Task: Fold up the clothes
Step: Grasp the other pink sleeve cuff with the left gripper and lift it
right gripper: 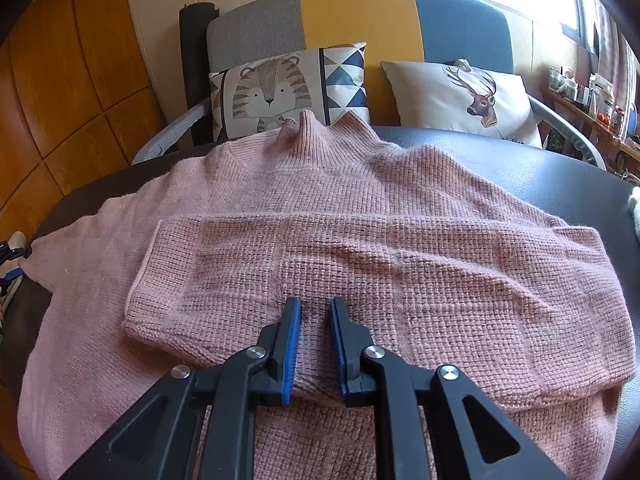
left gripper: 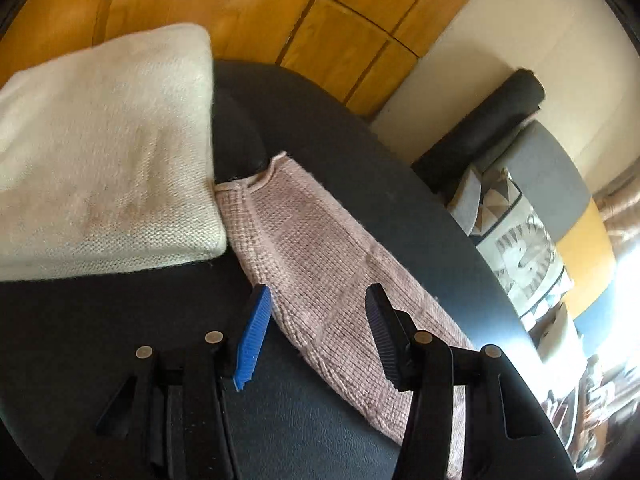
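Observation:
A pink knit sweater point(right gripper: 320, 200) lies flat on a black table point(right gripper: 520, 152), collar at the far side. One sleeve point(right gripper: 400, 272) is folded across its chest. My right gripper point(right gripper: 315, 308) sits at the near edge of that sleeve, shut on a bulge of pink knit between its blue pads. In the left wrist view the other pink sleeve point(left gripper: 320, 248) runs slantwise over the black table point(left gripper: 380, 152). My left gripper point(left gripper: 318, 292) hangs open over this sleeve; the knit shows between its fingers, and the pads do not press on it.
A folded cream knit point(left gripper: 100, 152) lies on the table beside the sleeve's cuff. Behind the table stands a sofa point(right gripper: 360, 12) with a tiger cushion point(right gripper: 276, 92) and a deer cushion point(right gripper: 472, 100). Wooden wall panels point(left gripper: 240, 12) rise at the left; a cluttered shelf point(right gripper: 592, 96) is at the right.

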`<state>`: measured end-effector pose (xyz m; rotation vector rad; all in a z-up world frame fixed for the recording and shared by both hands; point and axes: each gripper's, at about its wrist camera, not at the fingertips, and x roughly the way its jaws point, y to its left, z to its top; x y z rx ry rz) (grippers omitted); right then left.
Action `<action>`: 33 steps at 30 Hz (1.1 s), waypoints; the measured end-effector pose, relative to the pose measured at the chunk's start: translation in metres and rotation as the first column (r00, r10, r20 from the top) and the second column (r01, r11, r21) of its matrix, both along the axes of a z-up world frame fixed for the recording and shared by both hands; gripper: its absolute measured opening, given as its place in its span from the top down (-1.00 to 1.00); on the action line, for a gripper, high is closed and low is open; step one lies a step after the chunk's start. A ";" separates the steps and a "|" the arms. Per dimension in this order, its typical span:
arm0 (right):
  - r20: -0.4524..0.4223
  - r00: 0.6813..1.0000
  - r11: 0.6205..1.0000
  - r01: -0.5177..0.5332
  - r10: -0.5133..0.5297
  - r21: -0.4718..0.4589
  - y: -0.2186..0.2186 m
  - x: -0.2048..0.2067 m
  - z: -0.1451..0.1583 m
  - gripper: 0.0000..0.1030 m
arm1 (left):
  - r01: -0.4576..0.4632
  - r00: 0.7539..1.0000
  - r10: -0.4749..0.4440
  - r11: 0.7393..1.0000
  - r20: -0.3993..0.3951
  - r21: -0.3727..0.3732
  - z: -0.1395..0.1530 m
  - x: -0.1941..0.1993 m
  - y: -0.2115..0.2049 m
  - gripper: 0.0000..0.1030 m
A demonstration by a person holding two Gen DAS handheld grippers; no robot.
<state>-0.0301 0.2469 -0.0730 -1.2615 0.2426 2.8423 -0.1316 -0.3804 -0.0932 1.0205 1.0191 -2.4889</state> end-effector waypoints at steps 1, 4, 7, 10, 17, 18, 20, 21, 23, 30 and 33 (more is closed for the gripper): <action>0.000 1.000 1.000 0.000 0.000 0.001 0.000 0.000 0.000 0.72 | 0.003 1.000 -0.003 1.000 -0.010 0.031 -0.003 -0.001 -0.002 -0.02; -0.001 1.000 1.000 -0.001 0.001 0.001 0.000 0.000 0.000 0.72 | 0.004 1.000 -0.001 0.995 -0.025 0.098 -0.012 -0.006 -0.012 -0.02; -0.001 1.000 1.000 -0.001 0.001 -0.001 0.000 0.000 0.000 0.72 | -0.008 1.000 0.010 0.995 -0.019 0.098 -0.012 -0.013 -0.015 -0.02; -0.003 1.000 1.000 -0.001 0.001 -0.004 0.000 0.000 0.000 0.72 | -0.042 0.999 0.042 0.998 -0.008 0.050 -0.003 -0.011 -0.014 -0.02; -0.005 1.000 1.000 0.002 -0.002 -0.011 0.001 0.000 -0.001 0.72 | -0.060 0.998 0.060 0.998 0.027 -0.021 -0.011 -0.005 -0.008 -0.02; -0.005 1.000 1.000 0.002 -0.002 -0.011 0.001 0.000 -0.001 0.72 | -0.057 0.998 0.058 0.998 0.019 -0.025 -0.011 -0.008 -0.008 -0.03; -0.005 1.000 1.000 0.001 -0.001 -0.012 0.002 0.000 -0.001 0.72 | -0.067 0.998 0.068 0.997 0.014 -0.026 -0.013 -0.014 -0.009 -0.03; -0.005 1.000 1.000 0.000 0.000 -0.012 0.003 0.000 -0.001 0.72 | -0.076 0.997 0.076 0.997 0.017 -0.032 -0.013 -0.017 -0.009 -0.03; -0.005 1.000 1.000 0.000 0.000 -0.009 0.003 0.001 -0.001 0.72 | -0.092 0.995 0.094 0.994 0.037 -0.065 -0.014 -0.024 -0.008 -0.03; -0.005 1.000 1.000 0.001 -0.001 0.006 0.002 0.001 -0.001 0.72 | -0.063 0.992 0.082 0.980 0.095 -0.187 0.002 -0.040 0.002 0.89; -0.005 1.000 1.000 0.000 0.000 0.007 0.002 0.001 -0.002 0.72 | -0.062 0.997 0.067 0.980 0.021 -0.190 0.022 -0.034 0.011 0.89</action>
